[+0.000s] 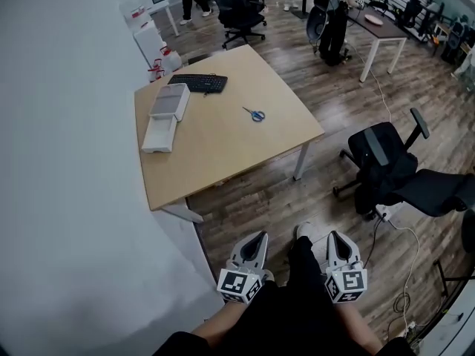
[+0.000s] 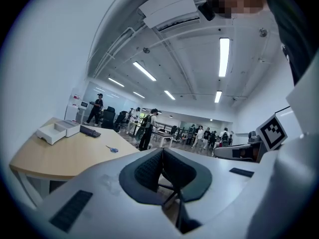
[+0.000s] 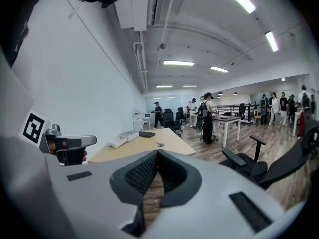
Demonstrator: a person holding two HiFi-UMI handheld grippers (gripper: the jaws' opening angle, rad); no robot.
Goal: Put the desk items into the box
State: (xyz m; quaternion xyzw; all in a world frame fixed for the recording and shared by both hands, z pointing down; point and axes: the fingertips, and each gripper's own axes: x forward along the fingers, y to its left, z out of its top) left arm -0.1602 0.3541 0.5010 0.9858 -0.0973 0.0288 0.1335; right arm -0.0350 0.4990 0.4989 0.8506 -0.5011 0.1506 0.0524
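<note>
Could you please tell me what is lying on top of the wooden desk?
A white box, a black keyboard and blue-handled scissors. Whether anything lies inside the box cannot be made out.

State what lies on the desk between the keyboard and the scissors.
Nothing lies there. The head view shows only bare desk top between the keyboard and the scissors.
</note>
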